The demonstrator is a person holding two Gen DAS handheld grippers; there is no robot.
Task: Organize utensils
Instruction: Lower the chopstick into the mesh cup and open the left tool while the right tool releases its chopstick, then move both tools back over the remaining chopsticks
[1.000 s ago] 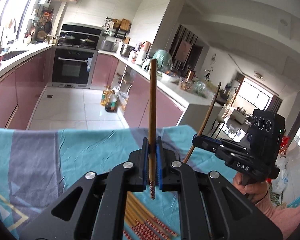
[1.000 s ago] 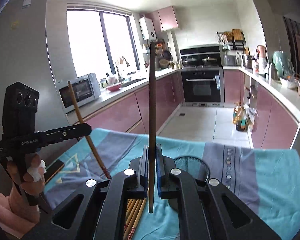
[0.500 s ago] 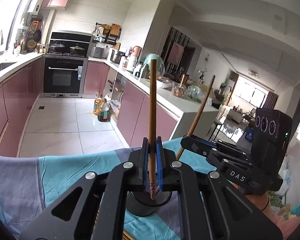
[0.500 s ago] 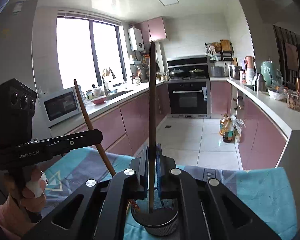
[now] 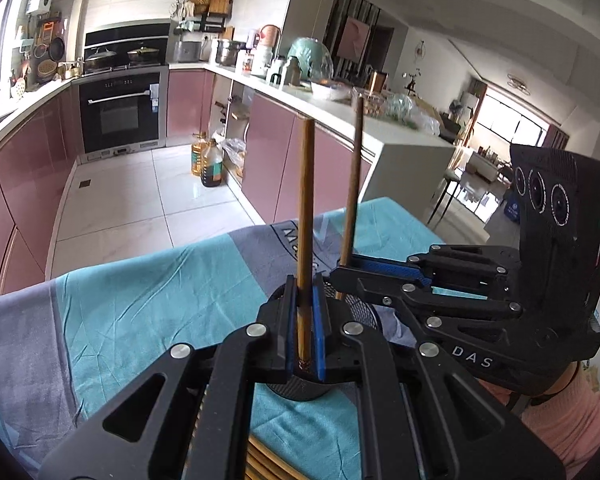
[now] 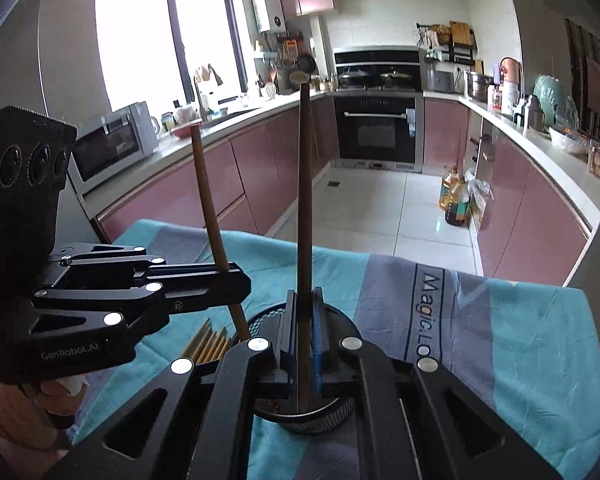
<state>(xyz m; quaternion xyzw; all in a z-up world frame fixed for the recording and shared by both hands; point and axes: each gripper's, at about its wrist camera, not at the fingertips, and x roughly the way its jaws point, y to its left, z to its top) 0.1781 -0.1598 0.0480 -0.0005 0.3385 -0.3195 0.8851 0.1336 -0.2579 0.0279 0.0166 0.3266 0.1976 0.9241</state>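
Observation:
My left gripper is shut on a brown chopstick that stands upright between its blue pads. Its lower end hangs over the mouth of a black mesh holder. To the right, the right gripper reaches in sideways with a second chopstick. In the right wrist view, my right gripper is shut on that upright chopstick, whose tip is down inside the holder. The left gripper comes in from the left. Several loose chopsticks lie on the cloth beside the holder.
A teal and grey tablecloth covers the table, whose far edge drops to the white kitchen floor. Oil bottles stand on the floor by the pink cabinets. A person's hand and pink sleeve hold the grippers.
Both grippers have moved forward and down, close together, with their chopsticks. The black holder has come into view under the fingertips, and the loose chopsticks have slid behind.

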